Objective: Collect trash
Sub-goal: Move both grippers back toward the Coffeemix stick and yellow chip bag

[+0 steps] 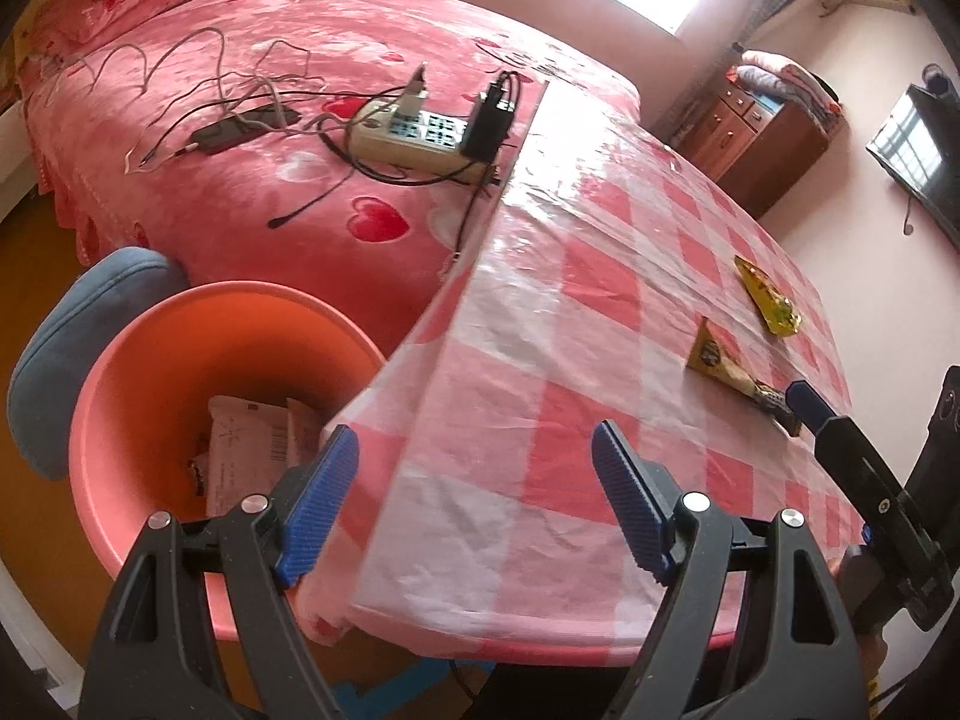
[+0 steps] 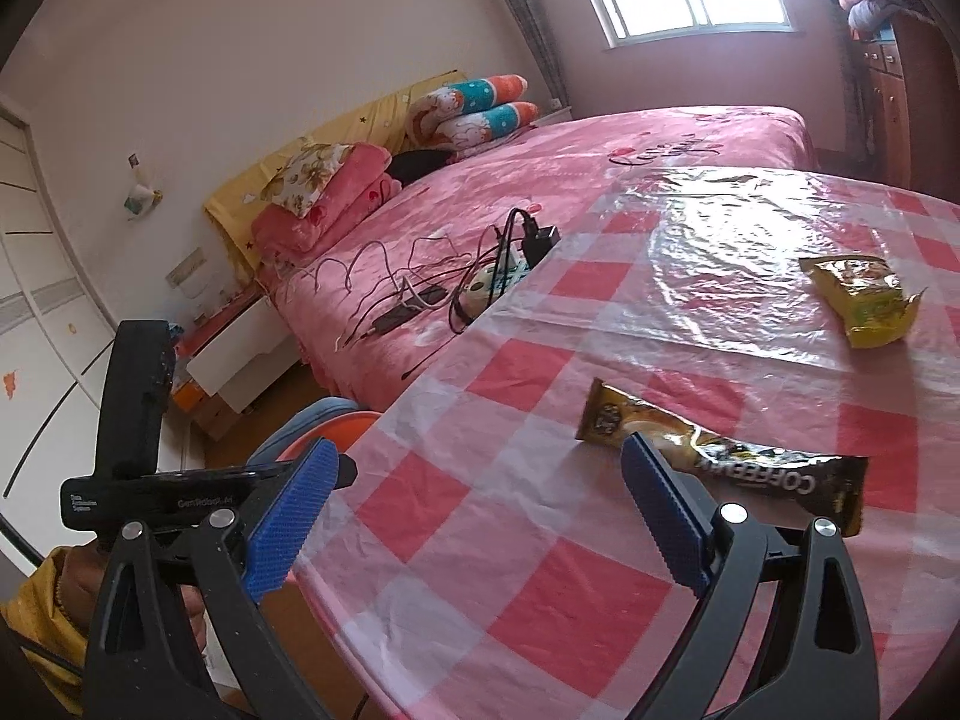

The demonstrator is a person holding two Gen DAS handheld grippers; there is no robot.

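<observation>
A brown coffee sachet (image 2: 732, 456) lies on the pink checked table (image 2: 540, 540), just beyond my right gripper (image 2: 474, 510), which is open and empty. A yellow snack wrapper (image 2: 864, 297) lies farther back right. In the left wrist view the sachet (image 1: 726, 369) and the yellow wrapper (image 1: 771, 297) lie at the right. My left gripper (image 1: 474, 498) is open and empty over the table's left edge, beside an orange bin (image 1: 120, 420) holding white wrappers (image 1: 252, 444). The right gripper's fingertip (image 1: 807, 399) shows by the sachet.
A bed with a pink cover (image 1: 270, 138) stands against the table, carrying a power strip (image 1: 420, 132), chargers and cables. A blue cushion (image 1: 66, 336) sits behind the bin. A wooden dresser (image 1: 762, 138) stands at the far wall.
</observation>
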